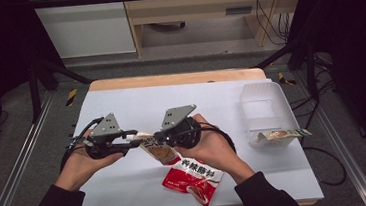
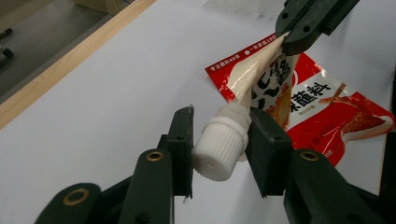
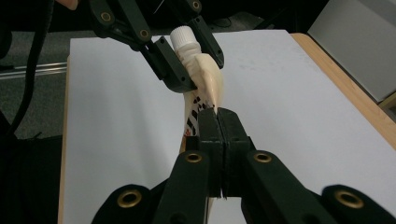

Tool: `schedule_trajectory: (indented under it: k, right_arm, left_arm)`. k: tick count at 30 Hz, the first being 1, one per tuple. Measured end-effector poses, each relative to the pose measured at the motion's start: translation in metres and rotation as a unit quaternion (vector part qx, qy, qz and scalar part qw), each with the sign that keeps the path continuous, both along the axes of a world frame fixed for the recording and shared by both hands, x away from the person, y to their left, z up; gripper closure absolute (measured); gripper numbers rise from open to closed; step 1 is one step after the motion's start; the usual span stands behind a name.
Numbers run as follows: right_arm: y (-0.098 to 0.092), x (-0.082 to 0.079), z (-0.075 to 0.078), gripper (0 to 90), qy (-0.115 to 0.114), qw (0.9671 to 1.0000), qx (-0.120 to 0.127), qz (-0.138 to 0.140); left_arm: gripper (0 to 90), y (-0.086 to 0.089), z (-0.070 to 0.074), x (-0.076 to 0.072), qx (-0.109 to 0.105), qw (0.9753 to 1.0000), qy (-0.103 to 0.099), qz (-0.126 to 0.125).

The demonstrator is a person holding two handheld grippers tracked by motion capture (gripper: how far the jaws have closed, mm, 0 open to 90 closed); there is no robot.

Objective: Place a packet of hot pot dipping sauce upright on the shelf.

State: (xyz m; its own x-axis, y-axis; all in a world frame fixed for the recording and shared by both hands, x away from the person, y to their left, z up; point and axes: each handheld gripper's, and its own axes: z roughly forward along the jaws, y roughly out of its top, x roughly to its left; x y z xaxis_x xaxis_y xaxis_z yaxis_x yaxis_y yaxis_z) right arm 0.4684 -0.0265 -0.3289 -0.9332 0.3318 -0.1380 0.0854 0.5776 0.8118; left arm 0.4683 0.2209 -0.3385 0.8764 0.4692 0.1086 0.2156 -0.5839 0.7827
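Observation:
A cream spouted pouch (image 1: 161,152) with dark print hangs above the table between my two grippers. My left gripper (image 2: 219,135) is shut on its white screw cap (image 2: 218,151), one pad on each side. My right gripper (image 3: 218,114) is shut on the pouch's thin edge (image 3: 208,84), with the jaws pressed flat together. In the high view the left gripper (image 1: 131,137) and the right gripper (image 1: 156,138) sit close together over the middle of the table, each held in a hand. A red sachet (image 1: 194,180) lies flat on the table just below the pouch.
The white table top (image 1: 121,103) has a wooden far edge (image 1: 174,79). A clear plastic bin (image 1: 266,106) stands at the right, with a flat packet (image 1: 280,135) lying across its near end. Metal rails and dark frame posts flank the table.

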Motion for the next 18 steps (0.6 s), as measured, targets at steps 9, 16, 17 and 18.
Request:
schedule_trajectory:
  k: [9, 16, 17, 18]
  right_arm:
    - [-0.012, 0.001, -0.003, 89.4, 0.006, 0.9999, -0.013, -0.003]
    - [-0.017, -0.001, -0.005, 88.7, 0.010, 0.9997, -0.021, -0.012]
    - [-0.017, -0.001, -0.005, 88.6, 0.010, 0.9997, -0.021, -0.012]
    - [-0.018, -0.001, -0.004, 88.5, 0.010, 0.9996, -0.022, -0.012]
  left_arm:
    - [71.7, -0.013, 0.015, -0.003, 0.011, 0.9995, 0.005, -0.028]
    - [72.8, -0.026, 0.029, -0.005, 0.035, 0.9983, 0.003, -0.047]
    - [72.9, -0.028, 0.031, -0.005, 0.040, 0.9979, 0.003, -0.050]
    - [72.9, -0.029, 0.032, -0.005, 0.046, 0.9975, 0.002, -0.053]
